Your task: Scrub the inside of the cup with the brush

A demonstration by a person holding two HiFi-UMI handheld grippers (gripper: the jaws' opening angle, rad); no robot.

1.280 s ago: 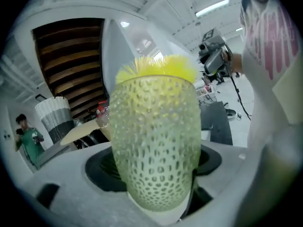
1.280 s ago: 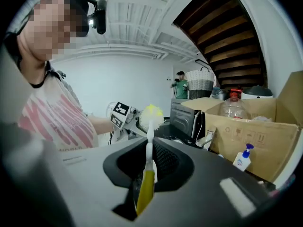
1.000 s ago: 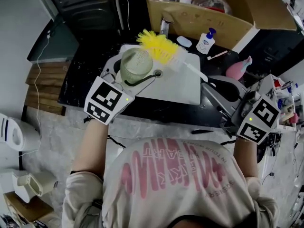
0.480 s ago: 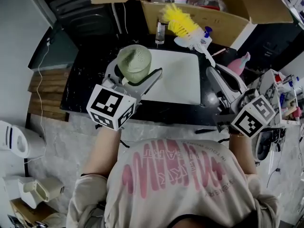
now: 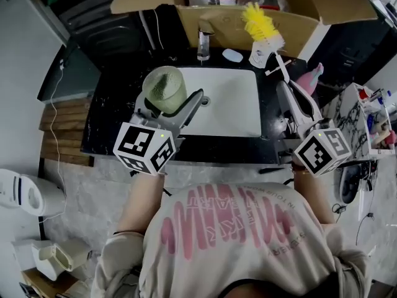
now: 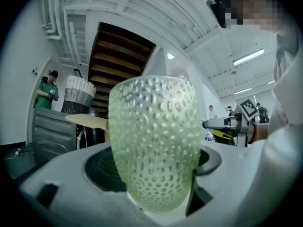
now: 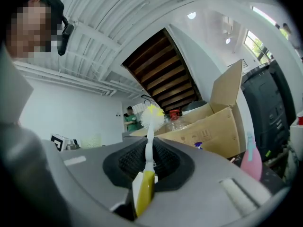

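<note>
Holding the cup: our left gripper [image 5: 169, 102] has its jaws shut on the cup's [image 5: 163, 85] body, one jaw on each side, as the left gripper view [image 6: 154, 183] shows.
Cup place: it is held in the air over the left edge of the sink [image 5: 239, 120], above the counter [image 5: 102, 113], with a round end turned up toward us. We cannot tell for sure that this end is the mouth.
Cup feel: the wall is pale green, see-through and dimpled all over [image 6: 154, 136]. We judge it stiff and fairly light, perhaps glass, so breakable if it hits the sink. The dimples should help the jaws bite, though it may be slick when wet.
Cup hold: around the middle of the body, as now, which leaves the ends free for the brush.
Right gripper: the right gripper [image 5: 291, 101] is clamped on the yellow end of the brush's [image 5: 273, 48] handle, seen clearly in the right gripper view [image 7: 143, 193].
Brush place: its yellow head points away from us, over the counter's far edge in front of the box [image 5: 291, 23], well apart from the cup.
Brush feel: we judge it light, with a thin stiff stem [image 7: 149, 141] and soft bristles. Held this far from the head, it may flex and wobble when pushed.
Scrub: not yet under way.
</note>
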